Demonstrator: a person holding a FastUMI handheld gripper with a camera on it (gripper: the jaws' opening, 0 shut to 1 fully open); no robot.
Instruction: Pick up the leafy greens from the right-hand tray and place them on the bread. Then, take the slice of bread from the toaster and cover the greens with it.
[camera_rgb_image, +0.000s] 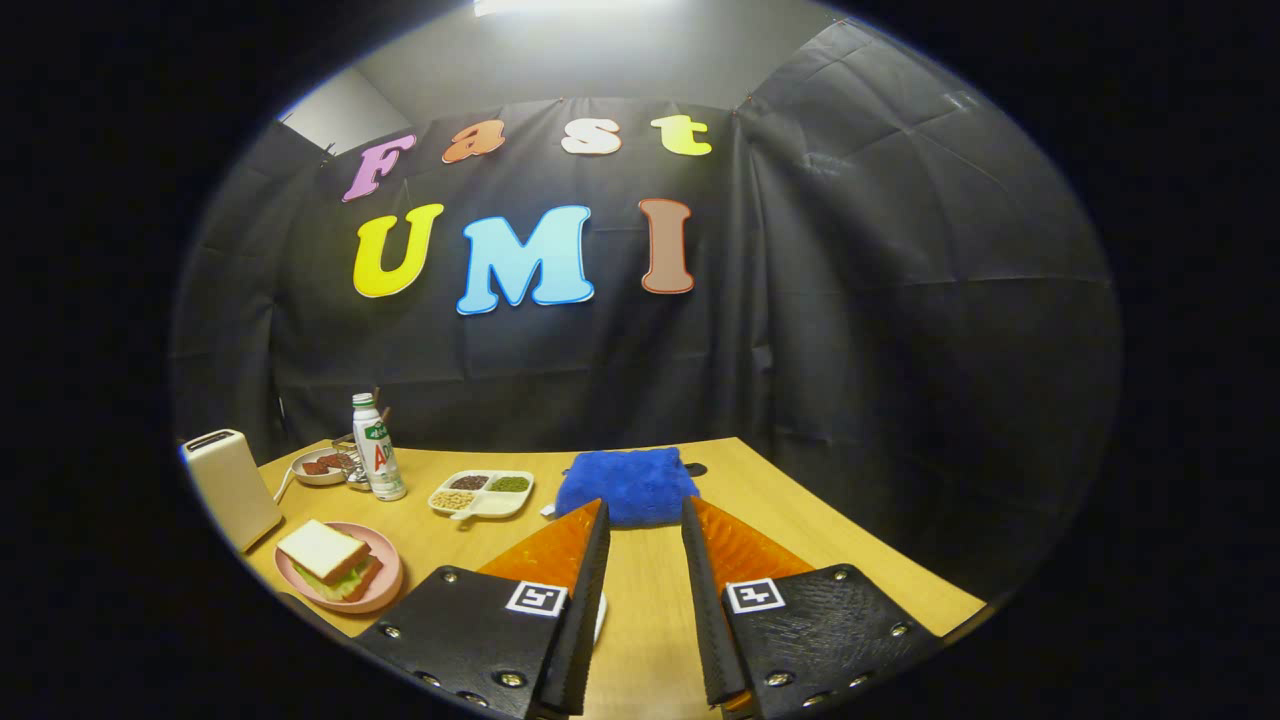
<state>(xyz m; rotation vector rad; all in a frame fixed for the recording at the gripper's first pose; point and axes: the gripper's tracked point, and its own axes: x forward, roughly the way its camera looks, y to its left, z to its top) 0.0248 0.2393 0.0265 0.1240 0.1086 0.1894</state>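
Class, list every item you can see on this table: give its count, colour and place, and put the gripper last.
Table: one, light wood, under everything.
Toaster: one, cream, far left edge.
Sandwich: one, white bread over green leaves, on the pink plate.
Plate: one, pink, beside the toaster.
Dish: one, white, holding reddish pieces, behind the bottle.
Bottle: one, white with green label, standing upright.
Divided tray: one, white, three fillings, centre.
Cloth: one, blue, just beyond the fingertips.
Gripper: one, black with orange fingers, open, holding nothing.
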